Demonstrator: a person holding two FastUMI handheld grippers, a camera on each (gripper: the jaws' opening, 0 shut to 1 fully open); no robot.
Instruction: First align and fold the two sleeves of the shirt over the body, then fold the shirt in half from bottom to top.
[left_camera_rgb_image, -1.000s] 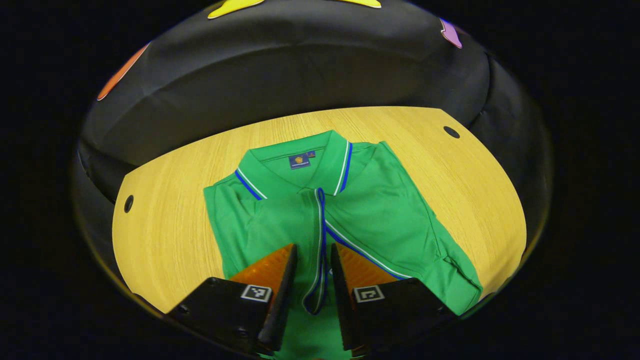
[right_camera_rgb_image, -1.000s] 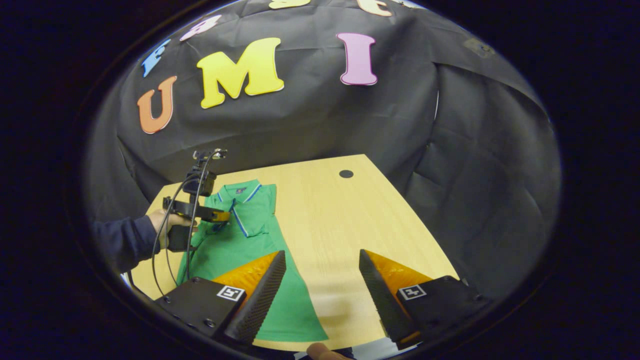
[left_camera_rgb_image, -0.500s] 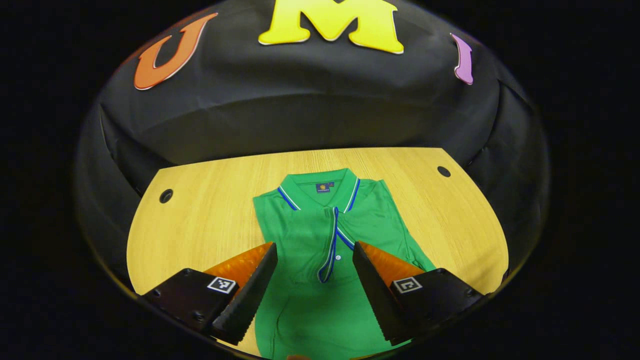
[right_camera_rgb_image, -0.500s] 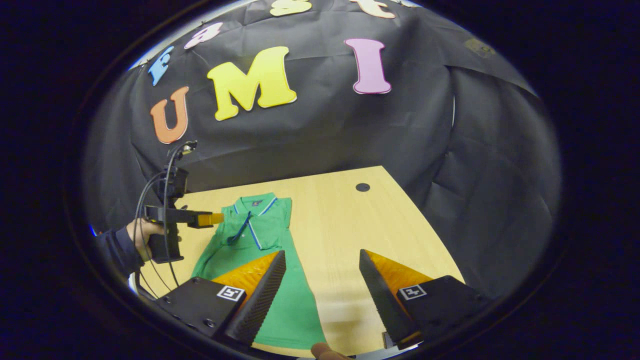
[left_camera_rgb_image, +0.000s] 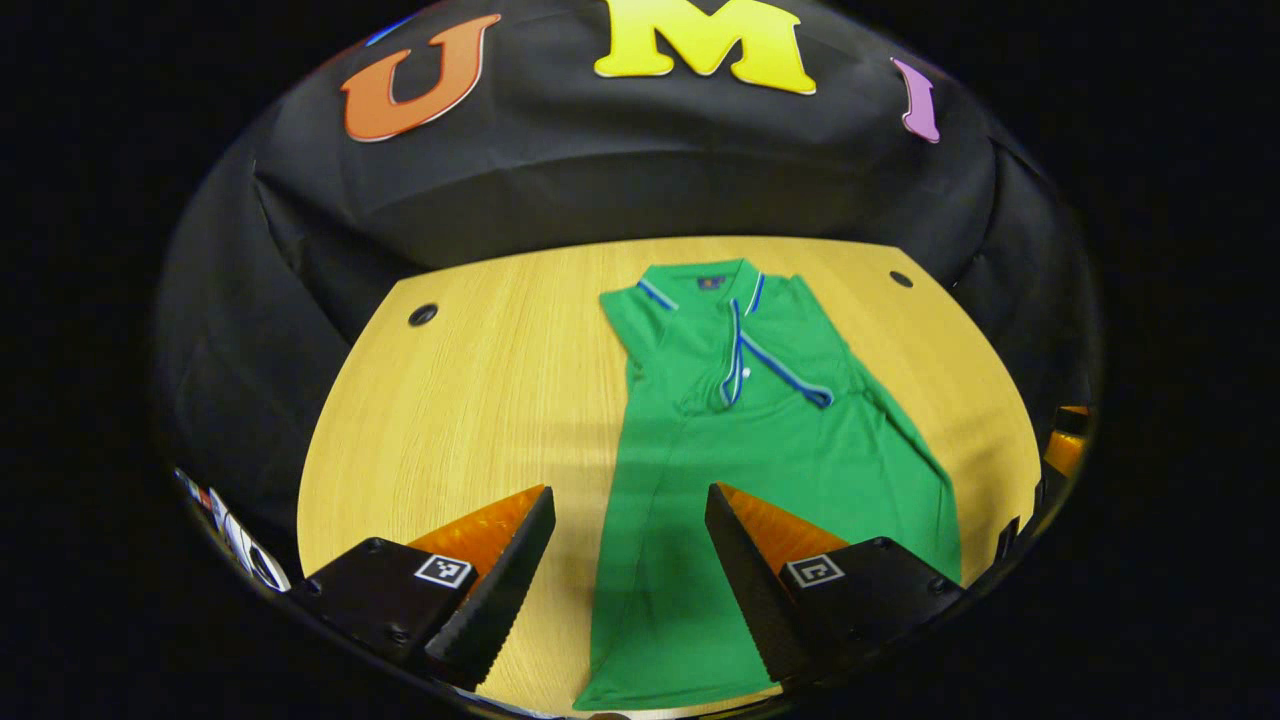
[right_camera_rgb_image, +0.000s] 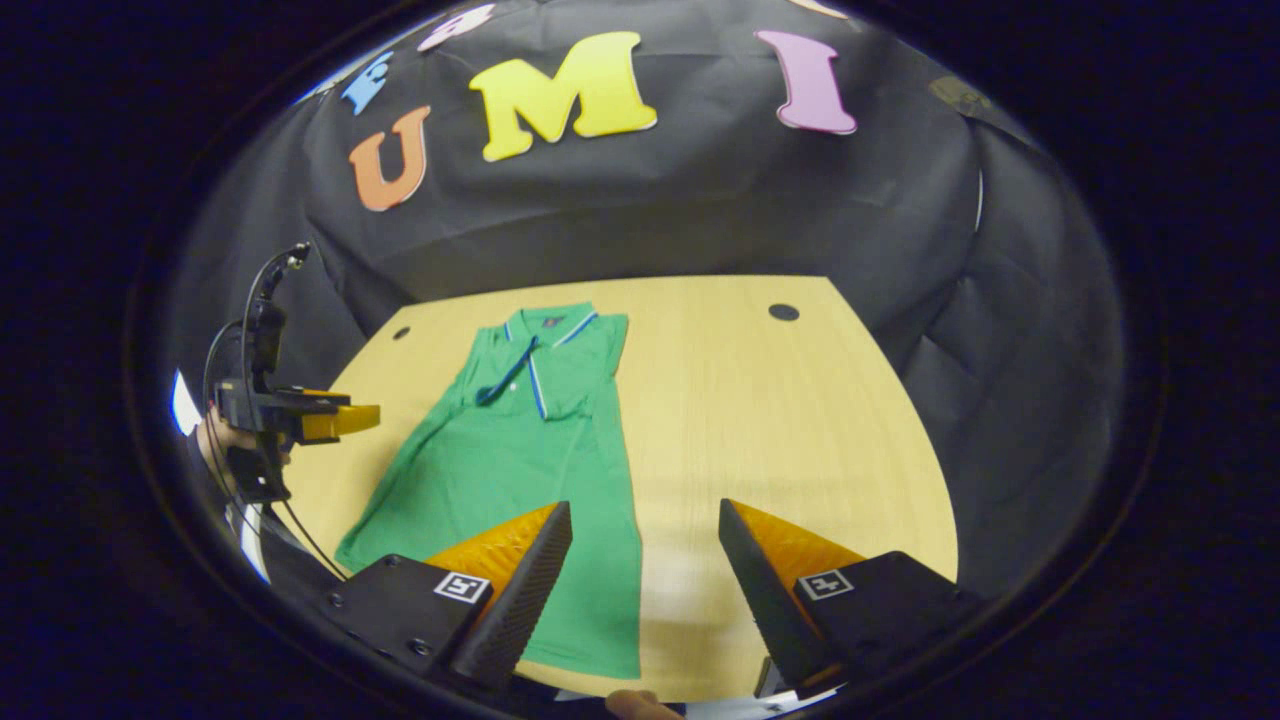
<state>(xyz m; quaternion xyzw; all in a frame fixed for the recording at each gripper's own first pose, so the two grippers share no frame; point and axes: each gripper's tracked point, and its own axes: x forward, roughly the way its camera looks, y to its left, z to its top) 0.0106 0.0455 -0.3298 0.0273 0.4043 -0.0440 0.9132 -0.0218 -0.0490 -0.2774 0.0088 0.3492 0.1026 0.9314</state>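
On the wooden table (right_camera_rgb_image: 800, 420), the green shirt (left_camera_rgb_image: 760, 440) lies flat, collar toward the far edge, sleeves apparently folded over its body. Your left gripper (left_camera_rgb_image: 628, 560) and right gripper (right_camera_rgb_image: 645, 575), jaws apart and empty, hover near the table's front edge. Next, I judge, pinch both hem corners for the bottom-to-top fold.

A light wooden tabletop (left_camera_rgb_image: 470, 400) with two round holes (left_camera_rgb_image: 423, 314) near its far corners, black cloth wall (right_camera_rgb_image: 700, 200) behind.

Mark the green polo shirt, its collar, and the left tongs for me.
green polo shirt (right_camera_rgb_image: 510, 450), right gripper view, middle of the body.
collar (left_camera_rgb_image: 700, 283), left gripper view, back of the neckband.
left tongs (left_camera_rgb_image: 630, 570), left gripper view, midway between the fingertips.
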